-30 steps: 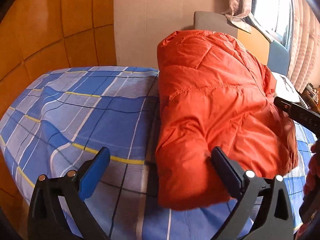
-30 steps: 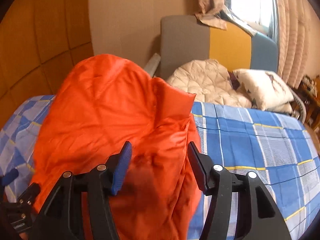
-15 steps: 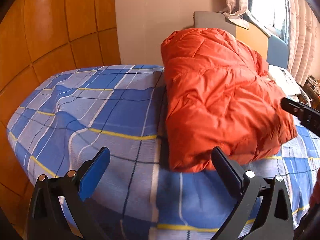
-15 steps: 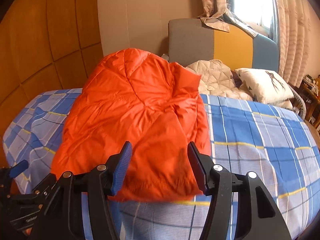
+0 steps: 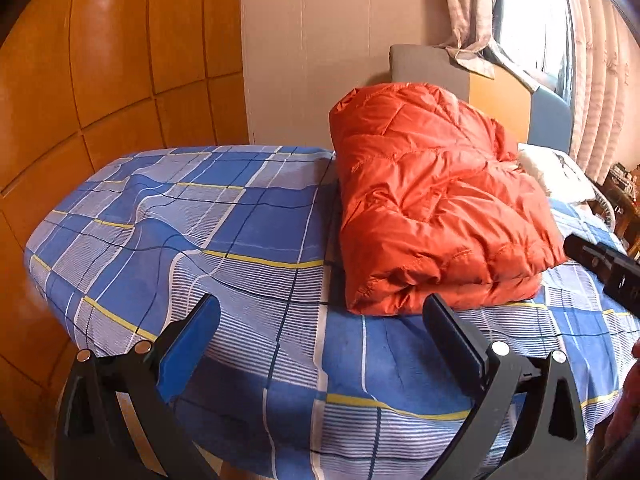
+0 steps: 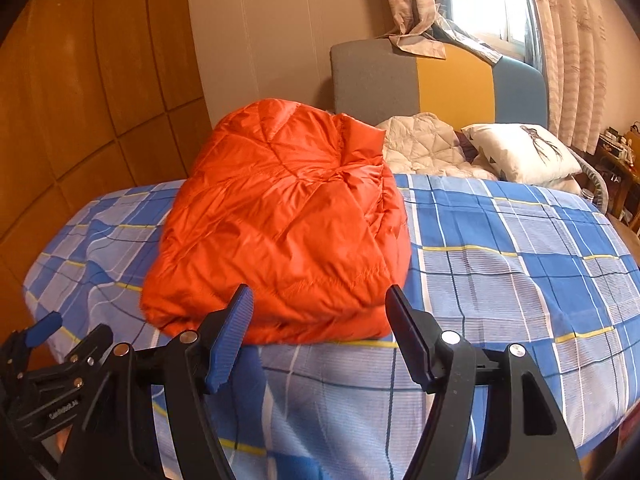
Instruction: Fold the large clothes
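An orange quilted jacket (image 5: 432, 200) lies folded in a thick bundle on the blue plaid bed sheet (image 5: 208, 232). Its near folded edge faces me in the right wrist view, where the orange jacket (image 6: 280, 232) fills the middle. My left gripper (image 5: 320, 308) hangs open over the sheet, short of the jacket's front left corner, with nothing between its fingers. My right gripper (image 6: 318, 300) sits just short of the jacket's near edge; its jaws are opening and nothing is held between them. The left gripper (image 6: 44, 328) also shows at the lower left of the right wrist view.
A grey, yellow and blue headboard (image 6: 440, 80) stands behind the bed, with a cream quilt (image 6: 424, 144) and a white pillow (image 6: 524, 152) in front of it. Orange wood panels (image 5: 100, 80) line the left wall. Curtains (image 6: 572, 52) and a window are at the right.
Both grippers have drawn back from the jacket toward the bed's near edge. The jacket, held up and close before, now lies flat and folded on the sheet. The right jaws stand wider.
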`<state>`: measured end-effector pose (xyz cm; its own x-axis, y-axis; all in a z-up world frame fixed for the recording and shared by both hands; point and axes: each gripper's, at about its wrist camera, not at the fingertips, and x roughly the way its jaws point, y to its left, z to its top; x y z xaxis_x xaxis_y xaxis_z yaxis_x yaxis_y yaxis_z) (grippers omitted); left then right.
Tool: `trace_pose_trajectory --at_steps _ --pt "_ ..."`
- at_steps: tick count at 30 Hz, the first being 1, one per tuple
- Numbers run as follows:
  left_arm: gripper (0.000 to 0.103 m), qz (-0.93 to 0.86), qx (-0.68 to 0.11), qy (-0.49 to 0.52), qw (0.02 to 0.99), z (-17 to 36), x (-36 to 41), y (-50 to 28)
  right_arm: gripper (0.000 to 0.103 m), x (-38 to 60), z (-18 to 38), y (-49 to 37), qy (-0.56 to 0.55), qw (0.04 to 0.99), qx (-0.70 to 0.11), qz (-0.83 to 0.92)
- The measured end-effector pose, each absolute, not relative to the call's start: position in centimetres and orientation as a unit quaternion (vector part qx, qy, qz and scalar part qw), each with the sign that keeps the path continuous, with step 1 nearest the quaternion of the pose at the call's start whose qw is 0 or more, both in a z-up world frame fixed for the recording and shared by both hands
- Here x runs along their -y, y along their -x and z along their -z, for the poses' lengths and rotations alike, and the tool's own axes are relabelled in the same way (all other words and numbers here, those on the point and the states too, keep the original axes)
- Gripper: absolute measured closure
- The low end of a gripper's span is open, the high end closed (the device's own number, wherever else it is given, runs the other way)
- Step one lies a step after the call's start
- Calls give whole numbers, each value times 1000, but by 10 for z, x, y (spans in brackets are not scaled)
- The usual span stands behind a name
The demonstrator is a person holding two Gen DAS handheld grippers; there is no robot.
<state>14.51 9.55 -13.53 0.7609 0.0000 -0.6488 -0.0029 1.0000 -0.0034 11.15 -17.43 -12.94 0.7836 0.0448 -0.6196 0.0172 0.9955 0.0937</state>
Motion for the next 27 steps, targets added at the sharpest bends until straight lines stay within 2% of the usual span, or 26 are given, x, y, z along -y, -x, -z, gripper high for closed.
trace_pose_trajectory --at_steps 2,4,5,27 --pt "2 -3 -343 5 939 132 -97 -140 33 173 128 -104 -41 945 -324 -6" --pt "2 -14 -336 5 942 129 -97 -135 22 173 127 -96 -43 947 -318 -5" --pt "2 -17 -334 3 942 127 -97 -132 21 174 127 -91 -44 948 -314 -6" --pt "2 -14 -330 2 944 118 -95 -117 21 168 134 -70 -30 951 -309 -4"
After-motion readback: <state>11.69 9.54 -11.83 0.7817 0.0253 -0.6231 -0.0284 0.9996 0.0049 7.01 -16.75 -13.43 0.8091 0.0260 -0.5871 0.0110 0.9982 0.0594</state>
